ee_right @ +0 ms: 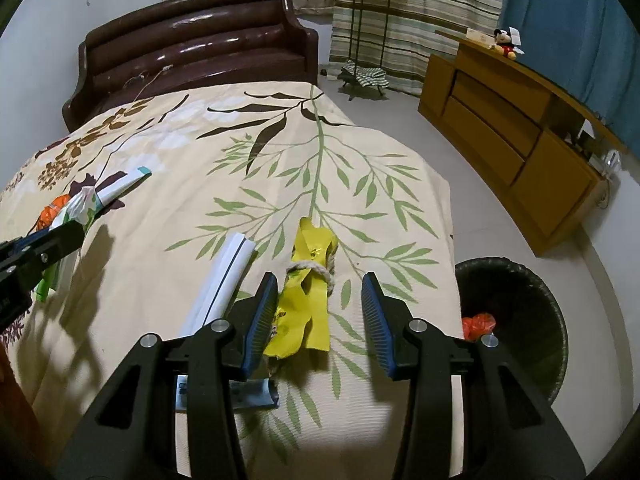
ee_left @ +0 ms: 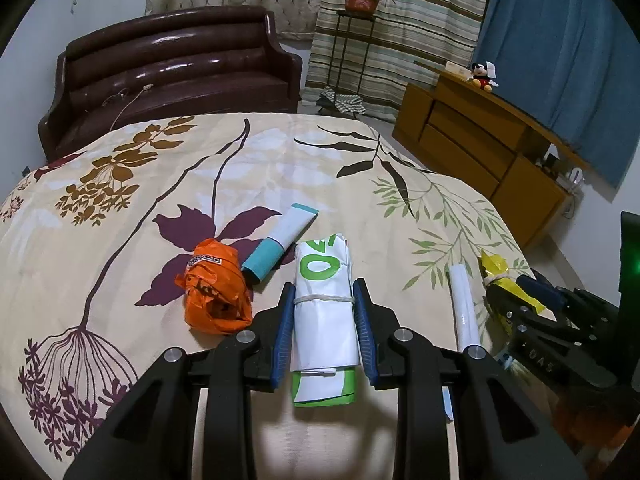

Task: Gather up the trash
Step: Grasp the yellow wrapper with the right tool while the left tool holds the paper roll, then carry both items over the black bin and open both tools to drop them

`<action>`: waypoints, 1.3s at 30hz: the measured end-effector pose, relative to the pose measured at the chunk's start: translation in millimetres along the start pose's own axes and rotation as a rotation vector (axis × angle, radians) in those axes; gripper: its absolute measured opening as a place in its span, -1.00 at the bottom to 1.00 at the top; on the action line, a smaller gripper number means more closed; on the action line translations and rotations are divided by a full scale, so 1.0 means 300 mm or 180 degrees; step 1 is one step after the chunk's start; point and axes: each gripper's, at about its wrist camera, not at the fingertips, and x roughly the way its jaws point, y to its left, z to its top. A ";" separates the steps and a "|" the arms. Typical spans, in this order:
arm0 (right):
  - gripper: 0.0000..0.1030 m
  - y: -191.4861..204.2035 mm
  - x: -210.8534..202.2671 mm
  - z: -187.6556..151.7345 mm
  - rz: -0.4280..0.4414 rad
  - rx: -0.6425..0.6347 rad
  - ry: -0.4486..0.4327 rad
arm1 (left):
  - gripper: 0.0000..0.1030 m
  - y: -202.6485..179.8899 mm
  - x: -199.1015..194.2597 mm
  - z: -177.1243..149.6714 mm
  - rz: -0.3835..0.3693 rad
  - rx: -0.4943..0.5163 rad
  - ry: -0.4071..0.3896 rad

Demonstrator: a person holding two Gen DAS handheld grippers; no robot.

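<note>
The left gripper's (ee_left: 324,308) fingers clamp the white-and-green roll (ee_left: 325,304), its long axis running straight ahead between them over the bed (ee_left: 120,208); the right gripper's (ee_right: 319,304) fingers stand apart around the yellow wrapper (ee_right: 306,308), only the left one touching, lengthwise toward the headboard (ee_right: 192,44).

The bedspread (ee_left: 240,184) is matt woven cloth; on it lie a crinkled, glossy orange plastic bag (ee_left: 216,292), a smooth white-and-green plastic roll (ee_left: 324,300) bound with rough string, and creased shiny yellow wrapper (ee_right: 308,300) tied with coarse rope; the headboard (ee_left: 176,60) is glossy leather-like; the cabinet (ee_right: 500,120) looks like smooth wood.
</note>
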 end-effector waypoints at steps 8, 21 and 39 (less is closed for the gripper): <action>-0.51 0.012 0.009 -0.007 0.0027 -0.0066 0.0058 | -0.42 -0.004 0.002 -0.006 0.0019 -0.0004 -0.0002; -0.55 -0.090 -0.092 -0.038 -0.0003 0.0120 -0.0205 | -0.42 -0.082 -0.017 -0.018 -0.0048 0.0067 -0.0066; -0.55 -0.501 -0.203 -0.163 -0.0511 0.0665 -0.0383 | -0.42 -0.503 0.026 -0.042 -0.0428 0.0580 -0.0065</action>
